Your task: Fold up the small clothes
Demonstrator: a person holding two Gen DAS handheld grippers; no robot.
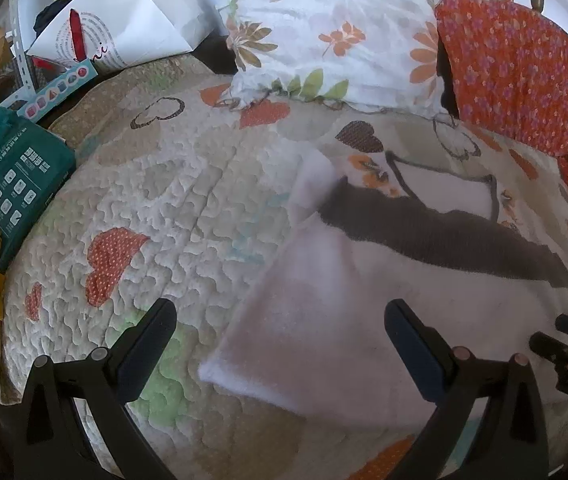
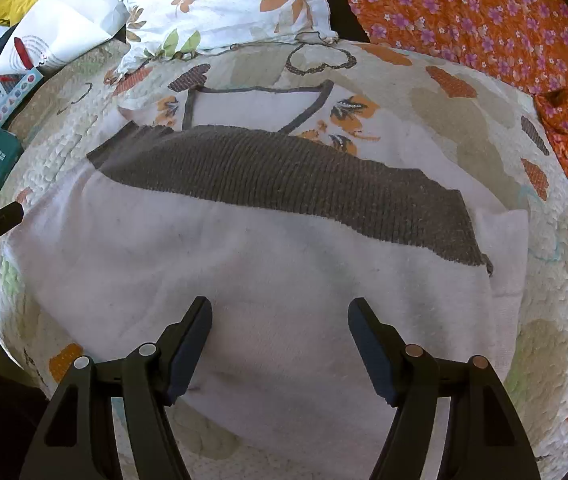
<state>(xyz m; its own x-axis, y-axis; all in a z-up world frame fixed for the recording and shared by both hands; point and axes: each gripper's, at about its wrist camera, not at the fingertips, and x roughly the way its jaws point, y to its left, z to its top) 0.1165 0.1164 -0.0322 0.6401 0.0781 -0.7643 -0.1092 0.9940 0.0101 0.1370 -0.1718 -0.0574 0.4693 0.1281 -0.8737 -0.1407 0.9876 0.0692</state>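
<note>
A small white sweater (image 2: 267,272) with a broad dark knitted band (image 2: 284,176) lies folded on a quilted bed cover (image 1: 155,208) patterned with hearts. Its dark-edged neckline (image 2: 259,104) and orange flower trim point toward a floral pillow (image 1: 324,28) at the head of the bed, and one sleeve (image 2: 502,252) sticks out at the side.

The right gripper (image 2: 279,312) is tilted steeply down over the near, white half of the sweater. Its fingers (image 2: 191,344) are spread wide with nothing grasped; only flat cloth shows beneath them. Whether the tips touch the fabric cannot be told.

The left gripper (image 1: 279,316) also slants downward, over the sweater's left edge. Its fingers (image 1: 416,344) are likewise released and wide apart, one over the bare quilt, the other over the white cloth, holding nothing. The right gripper's tip shows at the edge of the left camera's view, close beside it.

An orange flowered blanket (image 2: 484,20) lies past the sweater, a green packet (image 1: 15,176) and a white paper bag (image 1: 123,24) on the other side.
</note>
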